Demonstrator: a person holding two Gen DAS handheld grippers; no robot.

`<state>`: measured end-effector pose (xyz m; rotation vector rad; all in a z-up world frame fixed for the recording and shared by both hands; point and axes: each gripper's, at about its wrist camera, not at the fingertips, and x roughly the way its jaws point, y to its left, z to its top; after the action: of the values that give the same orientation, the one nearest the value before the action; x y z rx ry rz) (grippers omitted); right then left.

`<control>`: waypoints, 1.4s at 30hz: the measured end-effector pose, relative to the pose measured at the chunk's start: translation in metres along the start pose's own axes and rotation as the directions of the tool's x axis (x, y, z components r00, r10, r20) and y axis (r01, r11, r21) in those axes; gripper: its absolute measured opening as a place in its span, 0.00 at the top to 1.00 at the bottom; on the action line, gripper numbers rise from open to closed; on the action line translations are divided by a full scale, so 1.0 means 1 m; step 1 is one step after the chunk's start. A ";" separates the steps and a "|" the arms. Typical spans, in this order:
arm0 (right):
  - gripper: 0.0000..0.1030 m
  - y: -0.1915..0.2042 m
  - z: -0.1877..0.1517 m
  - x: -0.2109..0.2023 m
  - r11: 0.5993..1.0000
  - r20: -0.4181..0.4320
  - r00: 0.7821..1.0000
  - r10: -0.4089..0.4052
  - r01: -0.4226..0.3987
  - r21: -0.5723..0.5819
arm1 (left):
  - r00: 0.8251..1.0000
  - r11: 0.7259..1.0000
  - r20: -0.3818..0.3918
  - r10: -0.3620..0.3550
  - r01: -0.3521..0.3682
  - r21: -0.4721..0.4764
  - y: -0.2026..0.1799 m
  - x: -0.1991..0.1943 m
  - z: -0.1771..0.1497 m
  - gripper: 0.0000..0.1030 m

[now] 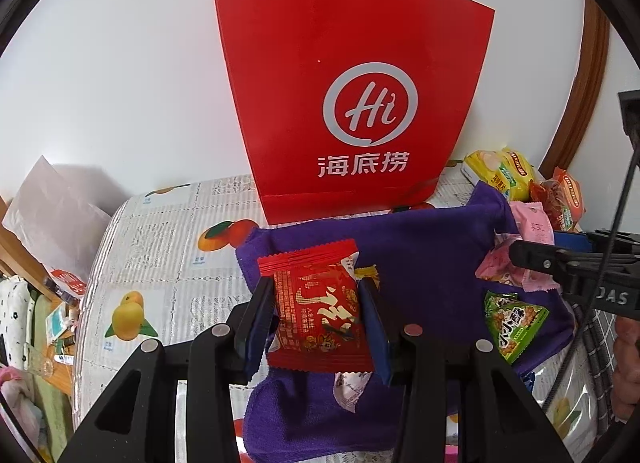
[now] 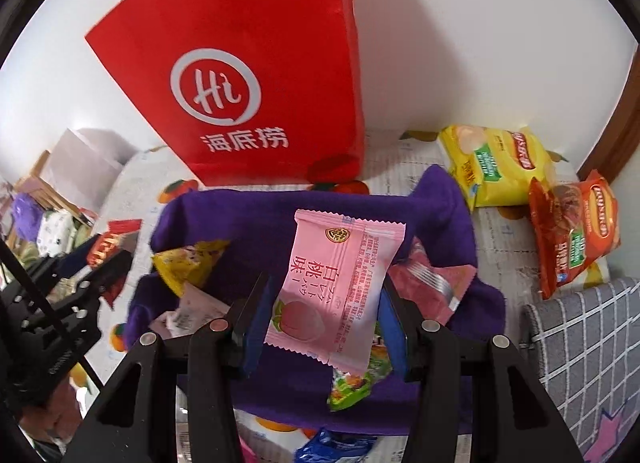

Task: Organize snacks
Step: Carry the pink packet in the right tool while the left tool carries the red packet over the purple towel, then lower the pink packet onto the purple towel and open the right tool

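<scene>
My left gripper (image 1: 316, 305) is shut on a red snack packet (image 1: 320, 315) and holds it above a purple cloth (image 1: 424, 259). My right gripper (image 2: 324, 303) is shut on a pink peach snack packet (image 2: 340, 287) above the same purple cloth (image 2: 248, 219). A tall red paper bag (image 1: 344, 87) with a white "Hi" logo stands behind the cloth against the wall; it also shows in the right wrist view (image 2: 240, 63). On the cloth lie a green packet (image 1: 512, 327), a yellow packet (image 2: 188, 263) and another pink packet (image 2: 432, 287).
A yellow chip bag (image 2: 496, 167) and an orange chip bag (image 2: 572, 231) lie at the right by the wall. A fruit-print tablecloth (image 1: 160, 263) covers the table. A grey checked cushion (image 2: 580, 351) is at the right. A blue packet (image 2: 336, 447) lies at the front edge.
</scene>
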<state>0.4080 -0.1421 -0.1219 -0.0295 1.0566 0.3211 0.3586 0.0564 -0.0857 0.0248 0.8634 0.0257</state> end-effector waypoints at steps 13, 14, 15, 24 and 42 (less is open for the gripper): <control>0.51 0.006 -0.001 0.015 1.000 -0.045 0.999 0.008 -0.009 -0.017 | 1.000 1.000 0.004 0.013 -0.013 0.012 -0.004 0.000 -0.001 0.60; 0.51 0.007 -0.001 0.016 1.000 -0.047 0.999 0.010 -0.011 -0.014 | 1.000 1.000 0.003 0.013 -0.013 0.010 -0.004 0.000 -0.001 0.60; 0.51 0.007 -0.001 0.016 1.000 -0.048 0.999 0.011 -0.012 -0.013 | 1.000 1.000 0.002 0.012 -0.012 0.010 -0.004 0.001 -0.001 0.60; 0.51 0.012 -0.001 0.021 1.000 -0.058 0.998 0.002 -0.004 -0.029 | 1.000 1.000 0.000 0.006 -0.006 0.017 -0.005 0.001 -0.002 0.60; 0.45 0.019 -0.002 0.033 0.999 -0.095 0.995 -0.019 0.015 -0.049 | 1.000 1.000 -0.017 0.014 -0.013 0.018 -0.005 0.006 -0.002 0.60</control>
<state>0.4156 -0.1167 -0.1486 -0.0981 1.1430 0.3325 0.3611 0.0516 -0.0913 0.0469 0.8805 0.0310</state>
